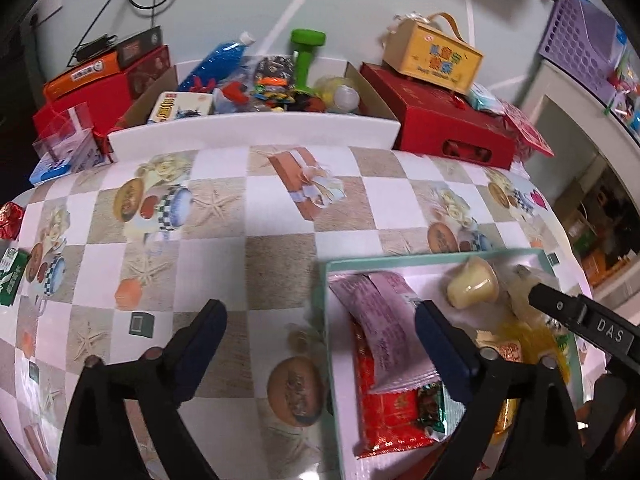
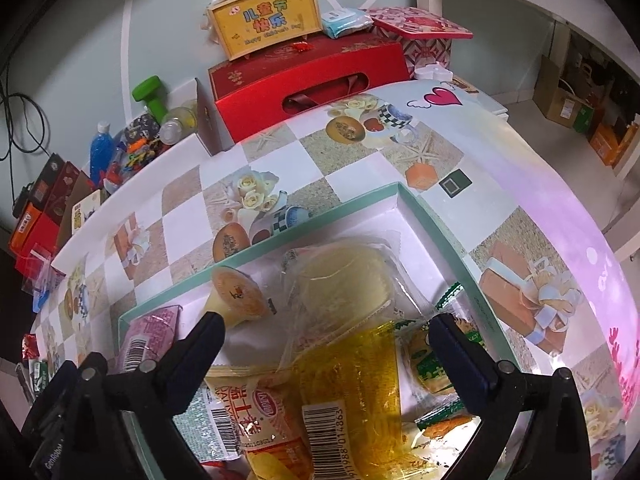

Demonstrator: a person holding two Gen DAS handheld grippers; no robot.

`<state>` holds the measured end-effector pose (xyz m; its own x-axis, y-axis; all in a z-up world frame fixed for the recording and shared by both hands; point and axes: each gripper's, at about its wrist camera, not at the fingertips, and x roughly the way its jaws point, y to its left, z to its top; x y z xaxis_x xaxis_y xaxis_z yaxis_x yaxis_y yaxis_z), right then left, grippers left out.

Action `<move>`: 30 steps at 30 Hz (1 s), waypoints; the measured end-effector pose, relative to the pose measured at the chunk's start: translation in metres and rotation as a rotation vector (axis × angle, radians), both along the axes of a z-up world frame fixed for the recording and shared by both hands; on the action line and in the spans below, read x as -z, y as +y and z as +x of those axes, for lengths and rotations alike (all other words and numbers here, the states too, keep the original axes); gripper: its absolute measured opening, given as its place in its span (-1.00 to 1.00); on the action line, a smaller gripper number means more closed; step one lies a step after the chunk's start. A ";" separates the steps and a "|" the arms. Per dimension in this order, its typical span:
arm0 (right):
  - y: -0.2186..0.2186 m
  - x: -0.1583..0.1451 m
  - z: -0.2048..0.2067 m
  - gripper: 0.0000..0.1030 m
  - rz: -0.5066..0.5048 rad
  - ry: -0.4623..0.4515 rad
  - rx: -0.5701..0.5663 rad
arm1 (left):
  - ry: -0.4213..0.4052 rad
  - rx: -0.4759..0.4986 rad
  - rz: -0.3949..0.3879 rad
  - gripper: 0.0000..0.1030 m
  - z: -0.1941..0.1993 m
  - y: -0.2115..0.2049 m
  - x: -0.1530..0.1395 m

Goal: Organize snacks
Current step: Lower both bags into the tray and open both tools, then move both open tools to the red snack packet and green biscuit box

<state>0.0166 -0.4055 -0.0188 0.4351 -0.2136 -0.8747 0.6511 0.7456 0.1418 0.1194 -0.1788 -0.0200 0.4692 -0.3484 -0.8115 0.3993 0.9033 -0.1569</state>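
Observation:
A shallow teal-rimmed tray [image 1: 322, 300] [image 2: 432, 216] holds several snacks: a pink packet [image 1: 390, 320] [image 2: 150, 336] on a red packet [image 1: 384, 412], a cream jelly cup [image 1: 472, 286] [image 2: 236, 294], a clear-wrapped pastry [image 2: 344, 280] and a yellow packet [image 2: 352, 396]. My left gripper [image 1: 320, 332] is open and empty, straddling the tray's left rim. My right gripper [image 2: 328, 344] is open above the yellow packet and holds nothing; it also shows at the right of the left wrist view [image 1: 576, 312].
A white box [image 1: 256, 130] of toys and a green dumbbell [image 1: 306, 56] stand at the back. Red gift boxes [image 1: 452, 128] [image 2: 308, 80] carry a yellow case [image 1: 432, 58] [image 2: 266, 20]. Loose snacks [image 1: 12, 276] lie at the left edge.

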 end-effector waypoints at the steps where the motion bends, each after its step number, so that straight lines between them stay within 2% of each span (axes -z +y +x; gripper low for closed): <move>1: 0.000 0.000 0.000 1.00 -0.001 -0.001 -0.001 | -0.006 -0.003 -0.001 1.00 0.000 0.001 0.000; 8: 0.000 0.000 -0.001 1.00 0.002 -0.003 0.005 | -0.023 -0.017 -0.003 1.00 0.001 0.004 -0.002; 19: 0.010 -0.010 -0.002 1.00 -0.004 -0.024 -0.014 | -0.031 -0.065 -0.077 1.00 0.008 0.028 -0.016; 26: 0.027 -0.021 0.001 1.00 -0.009 -0.045 -0.042 | -0.017 -0.062 -0.055 1.00 0.012 0.046 -0.020; 30: 0.043 -0.026 0.009 1.00 0.001 -0.057 -0.076 | 0.009 -0.085 -0.104 1.00 0.020 0.066 -0.025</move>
<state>0.0258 -0.3627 0.0071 0.4995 -0.1770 -0.8481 0.5833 0.7925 0.1782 0.1393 -0.1123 0.0051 0.4932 -0.3905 -0.7773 0.3204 0.9123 -0.2551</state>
